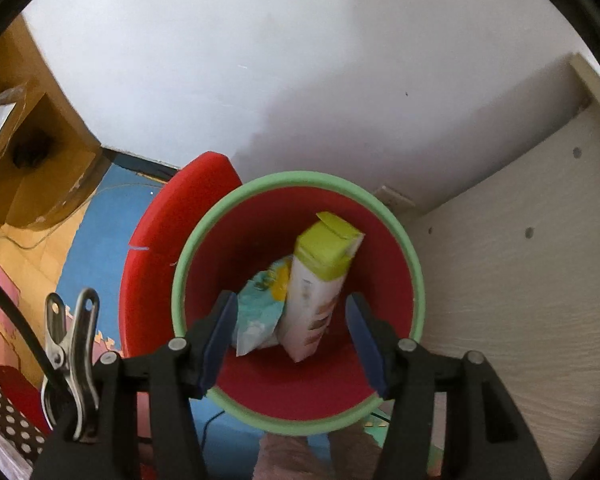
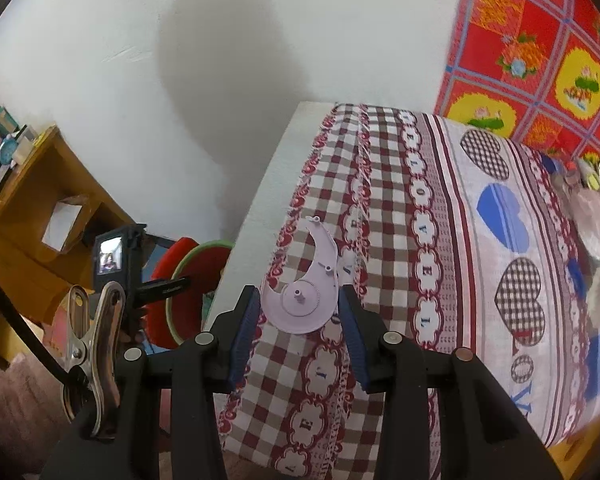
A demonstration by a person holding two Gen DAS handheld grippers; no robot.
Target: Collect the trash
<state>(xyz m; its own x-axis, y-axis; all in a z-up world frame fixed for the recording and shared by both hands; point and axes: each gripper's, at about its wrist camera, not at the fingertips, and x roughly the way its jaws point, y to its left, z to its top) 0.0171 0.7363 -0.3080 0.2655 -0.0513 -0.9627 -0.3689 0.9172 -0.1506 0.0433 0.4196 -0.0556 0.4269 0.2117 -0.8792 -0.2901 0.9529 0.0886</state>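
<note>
A red bin with a green rim stands on the floor below my left gripper. Inside it a white carton with a yellow-green top leans beside a pale blue wipes packet. The left jaws stand wide above the bin's mouth and touch nothing. My right gripper is shut on a flat lilac plastic piece with a round geared hub and a curved horn, held just over the checked bedcover. The same bin shows to the left of the bed.
The bin's red lid stands tipped up behind it on the left. A white wooden panel flanks the bin on the right, a yellow shelf unit stands further left. Toys and small items lie on the bed's far right.
</note>
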